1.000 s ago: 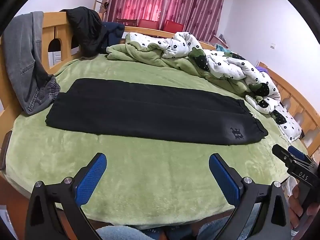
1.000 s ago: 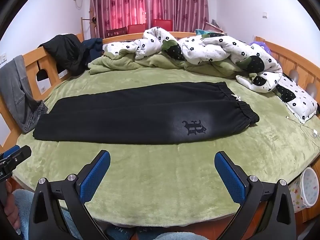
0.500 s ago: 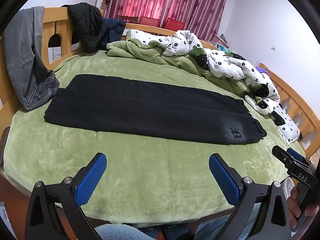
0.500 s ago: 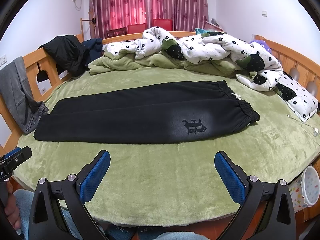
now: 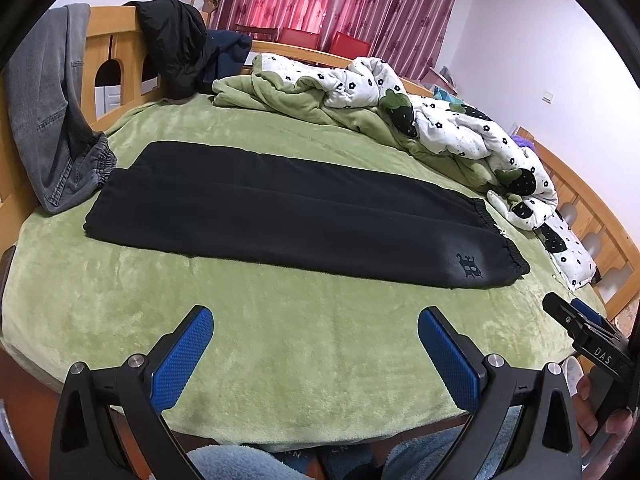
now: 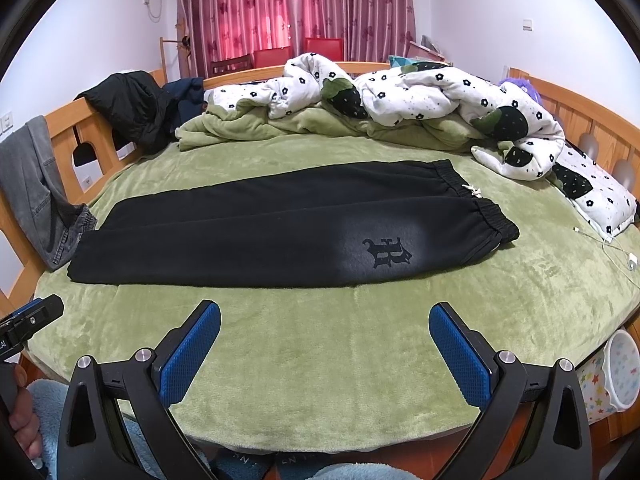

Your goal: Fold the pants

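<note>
Black pants lie flat on the green bed, folded lengthwise with one leg on the other, waistband at the right and cuffs at the left; they also show in the right wrist view, with a black emblem near the waistband. My left gripper is open and empty, above the bed's near edge, short of the pants. My right gripper is open and empty, also short of the pants. The right gripper's body shows at the far right of the left wrist view.
A rumpled flower-print quilt and green blanket lie behind the pants. Grey jeans and a black jacket hang on the wooden bed rail. A white charging cable lies at the right. A starred bin stands beside the bed.
Both grippers have moved slightly forward and up toward the pants; the pants sit a little lower and nearer in each view. The jaws stay open.
</note>
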Available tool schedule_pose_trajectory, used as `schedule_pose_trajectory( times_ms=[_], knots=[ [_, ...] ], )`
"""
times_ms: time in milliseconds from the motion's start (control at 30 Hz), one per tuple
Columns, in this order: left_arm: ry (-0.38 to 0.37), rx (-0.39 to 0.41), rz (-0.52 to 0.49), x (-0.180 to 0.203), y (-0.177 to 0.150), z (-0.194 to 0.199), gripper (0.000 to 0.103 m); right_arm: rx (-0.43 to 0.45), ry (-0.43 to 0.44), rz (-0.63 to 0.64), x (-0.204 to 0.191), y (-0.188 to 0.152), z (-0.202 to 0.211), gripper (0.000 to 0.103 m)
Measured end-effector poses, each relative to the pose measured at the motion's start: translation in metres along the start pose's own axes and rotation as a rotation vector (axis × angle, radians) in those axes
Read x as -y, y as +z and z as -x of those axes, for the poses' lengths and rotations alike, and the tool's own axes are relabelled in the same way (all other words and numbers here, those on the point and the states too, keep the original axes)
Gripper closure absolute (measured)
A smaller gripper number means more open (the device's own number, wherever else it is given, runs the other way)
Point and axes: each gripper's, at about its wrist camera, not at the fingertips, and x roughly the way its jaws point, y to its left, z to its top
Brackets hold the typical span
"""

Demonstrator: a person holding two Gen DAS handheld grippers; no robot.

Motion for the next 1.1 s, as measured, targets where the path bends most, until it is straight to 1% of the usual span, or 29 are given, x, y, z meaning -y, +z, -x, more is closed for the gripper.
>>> schedule_pose_trajectory(
  times_ms=[333, 1100],
  knots=[
    [0.000, -0.002, 0.004, 0.0045, -0.0046, 0.0002, 0.000, 0.000, -0.004, 0.005, 0.0003, -0.0003, 0.0007, 0.001],
    [-0.001, -0.006, 0.008, 0.0008, 0.0006, -0.0002, 0.000, -0.001, -0.005, 0.005, 0.0016, -0.0001, 0.0001, 0.001]
  ],
)
